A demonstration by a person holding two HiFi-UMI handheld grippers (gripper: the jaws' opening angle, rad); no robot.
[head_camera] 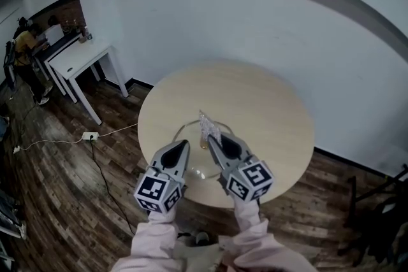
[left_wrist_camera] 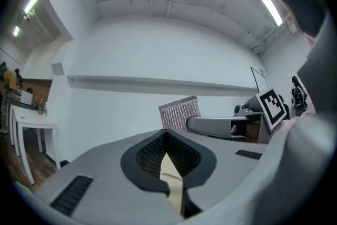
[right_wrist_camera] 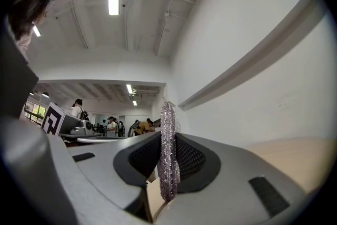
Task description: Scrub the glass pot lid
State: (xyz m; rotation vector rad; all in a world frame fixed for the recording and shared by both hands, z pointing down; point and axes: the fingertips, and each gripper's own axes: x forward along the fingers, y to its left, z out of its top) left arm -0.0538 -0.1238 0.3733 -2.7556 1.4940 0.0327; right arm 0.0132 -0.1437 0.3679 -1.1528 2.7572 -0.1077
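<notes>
Fingers [right_wrist_camera: 196,159] of the right gripper [head_camera: 213,140] are clamped on a silvery mesh scrub pad [head_camera: 208,125], which pokes out past the tips, over the glass pot lid [head_camera: 190,136]. The left gripper [head_camera: 184,146] is just left of it with its fingers pinched together on nothing, over the lid's left part. The lid's on the near side of the round wooden table [head_camera: 268,111], and I honestly can't tell if the pad's touching the glass.
</notes>
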